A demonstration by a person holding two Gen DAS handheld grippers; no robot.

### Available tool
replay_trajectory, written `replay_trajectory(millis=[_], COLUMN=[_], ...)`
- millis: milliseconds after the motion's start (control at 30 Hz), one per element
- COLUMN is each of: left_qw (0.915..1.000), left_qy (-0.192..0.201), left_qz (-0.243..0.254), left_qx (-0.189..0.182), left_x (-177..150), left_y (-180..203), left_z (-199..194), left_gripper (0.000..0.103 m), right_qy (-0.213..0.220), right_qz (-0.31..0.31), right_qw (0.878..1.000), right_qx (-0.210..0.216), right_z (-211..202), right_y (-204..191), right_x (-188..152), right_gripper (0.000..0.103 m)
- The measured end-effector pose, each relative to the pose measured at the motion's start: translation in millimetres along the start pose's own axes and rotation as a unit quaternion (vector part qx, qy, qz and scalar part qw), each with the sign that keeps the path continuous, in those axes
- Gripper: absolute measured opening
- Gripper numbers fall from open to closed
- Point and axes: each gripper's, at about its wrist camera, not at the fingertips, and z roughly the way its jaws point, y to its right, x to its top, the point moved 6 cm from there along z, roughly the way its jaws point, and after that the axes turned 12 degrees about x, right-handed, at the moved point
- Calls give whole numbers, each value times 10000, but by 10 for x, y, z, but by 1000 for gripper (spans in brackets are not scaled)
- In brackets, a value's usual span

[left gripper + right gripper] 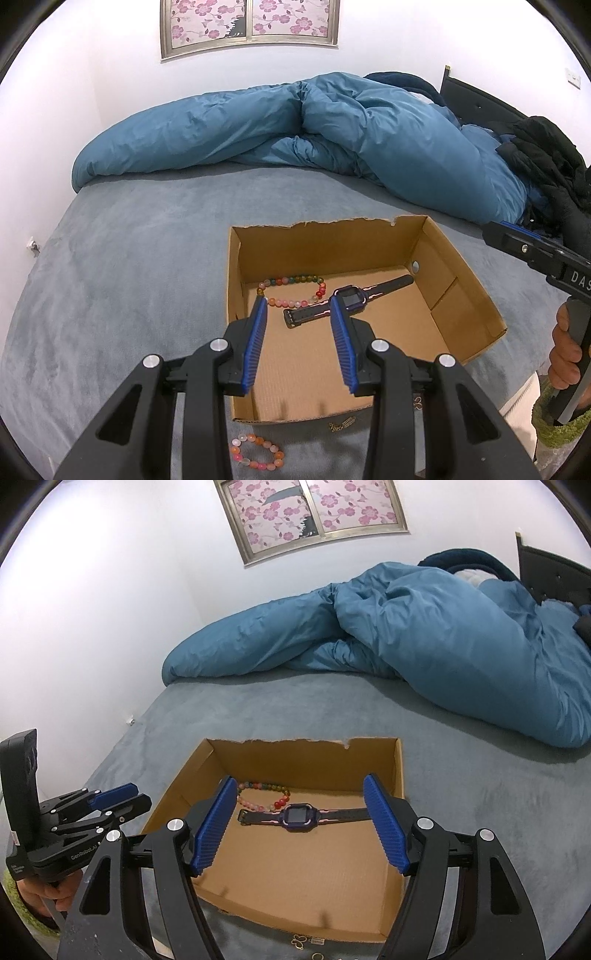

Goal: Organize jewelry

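Note:
An open cardboard box (pixel 332 240) (pixel 295 757) sits on the grey bed. Inside it lie a multicoloured bead bracelet (pixel 291 291) (pixel 264 797) and a purple watch (pixel 349 299) (pixel 297 816) with a black strap. My left gripper (pixel 298 301) hovers open over the box's near left part, with nothing between its pads; it also shows at the left edge of the right wrist view (pixel 122 794). My right gripper (pixel 300 780) stands wide open above the box, holding nothing. An orange-pink bead bracelet (pixel 256 452) and a small gold piece (pixel 343 424) lie on the bed in front of the box.
A rumpled blue duvet (pixel 332 129) (pixel 443 635) lies across the far side of the bed. Black clothes (pixel 554 166) are heaped at the right by a dark headboard (pixel 476 99). A gold clover trinket (pixel 297 940) lies by the box's near edge.

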Motion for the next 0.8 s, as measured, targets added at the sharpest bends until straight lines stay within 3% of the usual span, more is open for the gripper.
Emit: replay_trajectory(millis=[400,800], left_qw=[10000,10000], left_qy=[18,28], left_qz=[-2,1], left_qx=[-3,12], left_x=[14,6], left_y=[-63,-70], left_z=[13,-6], left_gripper=[34,34], right_qy=[28,7], right_qz=[-98,-107], right_qw=[9999,9999], right_qx=[53,81], right_z=[-30,-13], right_y=[-86,-112], right_x=[-7,-23], right_gripper=[75,76])
